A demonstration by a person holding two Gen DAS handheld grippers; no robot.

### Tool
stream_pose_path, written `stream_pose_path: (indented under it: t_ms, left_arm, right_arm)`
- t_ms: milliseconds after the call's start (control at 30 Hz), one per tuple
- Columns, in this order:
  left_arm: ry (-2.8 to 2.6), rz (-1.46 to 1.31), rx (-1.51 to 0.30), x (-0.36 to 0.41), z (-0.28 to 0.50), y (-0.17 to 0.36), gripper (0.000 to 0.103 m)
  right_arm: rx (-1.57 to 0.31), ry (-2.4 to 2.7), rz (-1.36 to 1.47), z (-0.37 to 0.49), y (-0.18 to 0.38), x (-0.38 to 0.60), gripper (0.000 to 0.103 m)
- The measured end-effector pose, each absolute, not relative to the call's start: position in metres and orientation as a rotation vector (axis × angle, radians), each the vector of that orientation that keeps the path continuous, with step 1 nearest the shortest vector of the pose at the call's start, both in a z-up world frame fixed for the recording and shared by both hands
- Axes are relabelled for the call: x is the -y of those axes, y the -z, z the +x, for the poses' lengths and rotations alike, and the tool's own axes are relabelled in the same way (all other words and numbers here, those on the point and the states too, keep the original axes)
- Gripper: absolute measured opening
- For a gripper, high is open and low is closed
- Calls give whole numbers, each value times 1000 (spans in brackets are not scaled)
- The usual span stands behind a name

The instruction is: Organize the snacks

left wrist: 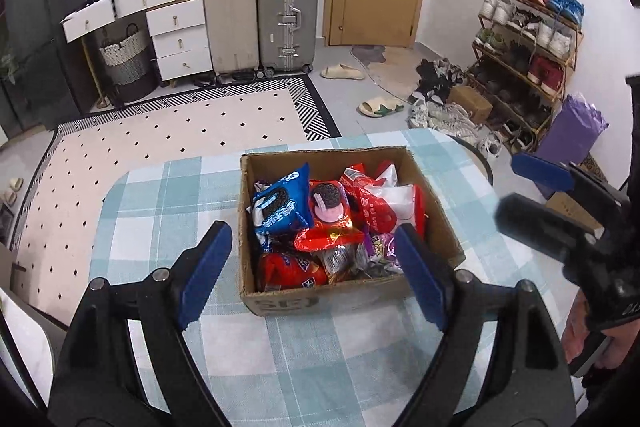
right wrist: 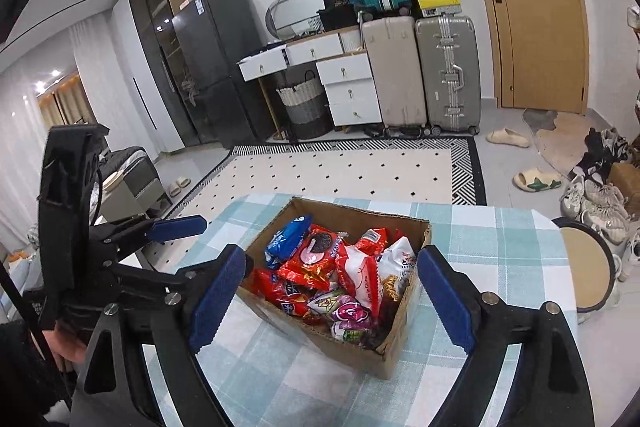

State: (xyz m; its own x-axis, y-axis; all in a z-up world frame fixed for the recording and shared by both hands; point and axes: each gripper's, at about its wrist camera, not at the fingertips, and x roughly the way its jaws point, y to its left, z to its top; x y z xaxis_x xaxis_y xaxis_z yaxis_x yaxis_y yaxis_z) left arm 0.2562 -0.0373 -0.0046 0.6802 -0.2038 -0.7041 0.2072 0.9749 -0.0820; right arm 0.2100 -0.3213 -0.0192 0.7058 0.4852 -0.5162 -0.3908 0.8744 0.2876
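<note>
A cardboard box [left wrist: 436, 195] stands on the table's teal checked cloth [left wrist: 280, 359], filled with snack packs. Among them are a blue Oreo pack [left wrist: 282, 203], a red Oreo pack [left wrist: 330, 207] and a white-and-red bag [left wrist: 396, 199]. My left gripper [left wrist: 311, 229] hovers above the box's near side, open, with nothing between its blue pads. In the right wrist view the box [right wrist: 400, 347] and the blue pack [right wrist: 290, 237] lie ahead of my right gripper [right wrist: 331, 251], which is also open and holds nothing. The right gripper [left wrist: 508, 183] shows at the right of the left wrist view.
A round stool [right wrist: 588, 267] stands right of the table. Beyond the far edge lie a dotted rug [left wrist: 160, 147], suitcases [left wrist: 286, 19], white drawers [left wrist: 180, 39], a shoe rack [left wrist: 528, 47] and a purple bag [left wrist: 572, 131]. A hand [right wrist: 68, 347] holds the left gripper.
</note>
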Motion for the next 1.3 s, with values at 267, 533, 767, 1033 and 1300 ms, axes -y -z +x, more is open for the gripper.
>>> stream_pose_path:
  t_ms: [267, 533, 767, 1033, 1300]
  left_arm:
    - [136, -2, -682, 16, 196, -14, 86]
    - [103, -41, -627, -11, 127, -2, 103]
    - [52, -18, -503, -22, 72, 27, 103]
    - [49, -4, -444, -33, 47, 84, 103]
    - [13, -22, -457, -38, 60, 129, 103]
  right_arm:
    - [-517, -475, 174, 145, 10, 341, 97]
    - [-430, -482, 170, 74, 30, 351, 100]
    - [-408, -466, 167, 31, 77, 342, 102]
    - [-366, -383, 83, 14, 131, 325, 102]
    - [-337, -363, 112, 18, 138, 334, 102]
